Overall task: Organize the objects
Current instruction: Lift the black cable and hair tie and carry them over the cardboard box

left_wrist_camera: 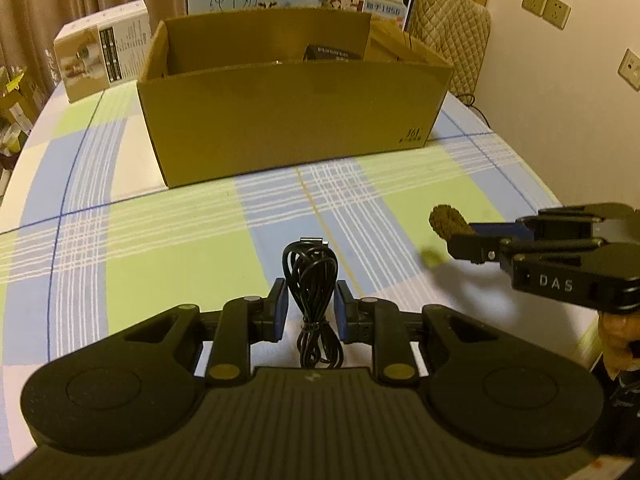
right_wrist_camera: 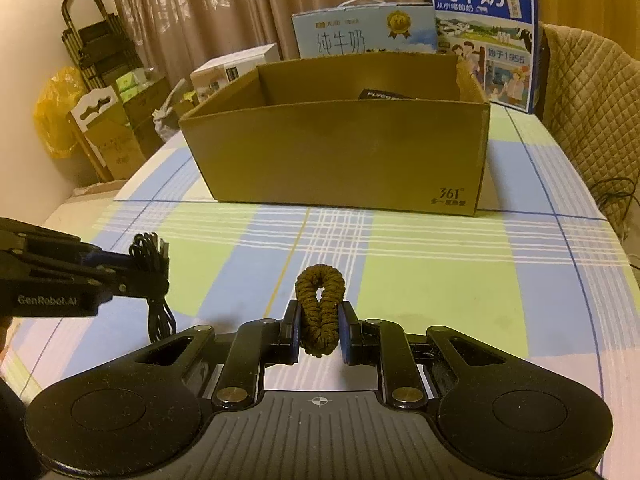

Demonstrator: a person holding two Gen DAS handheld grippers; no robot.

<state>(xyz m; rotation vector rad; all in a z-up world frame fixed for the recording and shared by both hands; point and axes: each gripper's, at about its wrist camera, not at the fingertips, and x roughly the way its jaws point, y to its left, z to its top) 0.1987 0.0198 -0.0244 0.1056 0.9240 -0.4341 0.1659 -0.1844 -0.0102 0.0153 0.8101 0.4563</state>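
1. Because both loads are to go into the open brown cardboard box (right_wrist_camera: pixel 336 152) ahead, each tool carries one above the checked green-and-blue cloth of the worktop (left_wrist_camera: pixel 168 224).
2. Left tool (left_wrist_camera: pixel 311 312) is clenched on the bundled black cable (left_wrist_camera: pixel 310 276), gripped near its tie so that the loops stay together.
3. Right tool (right_wrist_camera: pixel 320 330) is clenched on the brown braided loop of cord (right_wrist_camera: pixel 320 300).
4. Writing: "361°" on the box, "DAS" and "GenRobot.AI" on the tools, "纯牛奶" on the blue milk cartons (right_wrist_camera: pixel 484 36) behind.
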